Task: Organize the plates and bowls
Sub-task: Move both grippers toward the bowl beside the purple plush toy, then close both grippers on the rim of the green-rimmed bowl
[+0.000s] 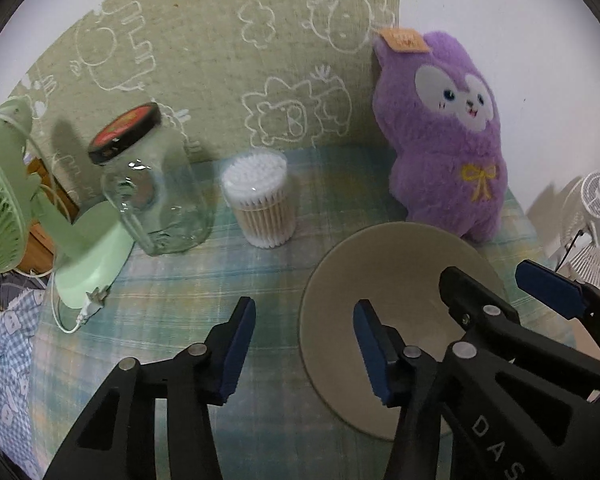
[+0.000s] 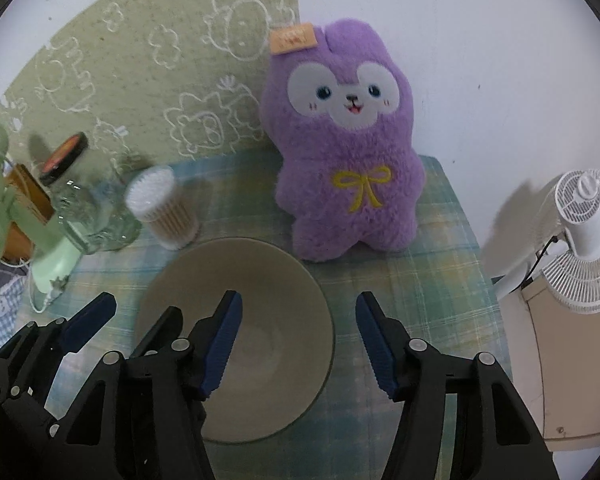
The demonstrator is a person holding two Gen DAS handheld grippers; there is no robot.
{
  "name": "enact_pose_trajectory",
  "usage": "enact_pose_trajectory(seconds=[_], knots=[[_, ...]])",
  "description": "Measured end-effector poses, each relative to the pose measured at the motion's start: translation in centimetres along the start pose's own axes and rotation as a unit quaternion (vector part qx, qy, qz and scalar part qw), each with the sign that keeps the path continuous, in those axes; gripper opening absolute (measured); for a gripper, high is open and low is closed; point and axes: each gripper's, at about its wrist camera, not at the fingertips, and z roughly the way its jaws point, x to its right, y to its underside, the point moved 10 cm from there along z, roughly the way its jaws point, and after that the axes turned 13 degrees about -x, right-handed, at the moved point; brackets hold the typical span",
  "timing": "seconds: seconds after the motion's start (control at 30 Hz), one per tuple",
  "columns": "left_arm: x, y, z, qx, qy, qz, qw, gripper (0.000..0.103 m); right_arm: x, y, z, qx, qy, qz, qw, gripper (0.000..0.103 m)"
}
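A beige bowl (image 1: 380, 280) sits on the plaid tablecloth; it also shows in the right wrist view (image 2: 268, 280). My left gripper (image 1: 304, 348) is open and empty, its right finger over the bowl's left rim. My right gripper (image 2: 298, 344) is open and empty, its left finger (image 2: 224, 340) above the bowl's inside and its right finger outside the right rim. The right gripper's fingers (image 1: 548, 288) show over the bowl in the left wrist view. The left gripper's fingers (image 2: 88, 320) show at the left of the right wrist view.
A purple plush toy (image 2: 340, 152) stands behind the bowl against the wall. A tub of cotton swabs (image 1: 260, 200), a glass jar (image 1: 152, 192) and a green fan (image 1: 12, 208) stand at the left. A white fan (image 2: 588, 240) stands past the table's right edge.
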Motion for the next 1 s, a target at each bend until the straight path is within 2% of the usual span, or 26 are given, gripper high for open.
enact_pose_trajectory(seconds=[0.1, 0.23, 0.3, 0.37, 0.4, 0.47, 1.0], knots=[[0.1, 0.0, 1.0, -0.009, 0.002, -0.001, 1.0000, 0.044, 0.3, -0.1, 1.2, -0.008, -0.004, 0.004, 1.000, 0.056], [0.3, 0.0, 2.3, -0.020, 0.001, -0.002, 0.9998, 0.035, 0.3, 0.1, 2.5, -0.016, -0.012, 0.008, 1.000, 0.040], [0.4, 0.1, 2.5, -0.023, 0.001, -0.002, 0.9997, 0.031, 0.4, 0.3, 2.9, -0.018, -0.014, 0.013, 1.000, 0.038], [0.6, 0.1, 2.8, -0.026, 0.002, 0.000, 0.9997, 0.026, 0.6, 0.4, 3.2, -0.020, -0.015, 0.016, 1.000, 0.029], [0.7, 0.1, 2.9, -0.028, 0.003, 0.000, 0.9996, 0.024, 0.6, 0.4, 3.3, -0.020, -0.017, 0.018, 0.999, 0.028], [0.8, 0.0, 3.0, -0.027, 0.004, -0.001, 0.9996, 0.023, 0.7, 0.4, 3.3, -0.021, -0.016, 0.019, 0.999, 0.023], [1.0, 0.7, 2.4, -0.031, 0.005, -0.003, 0.9995, 0.022, 0.6, 1.0, 2.4, -0.026, -0.010, 0.025, 0.999, 0.021]])
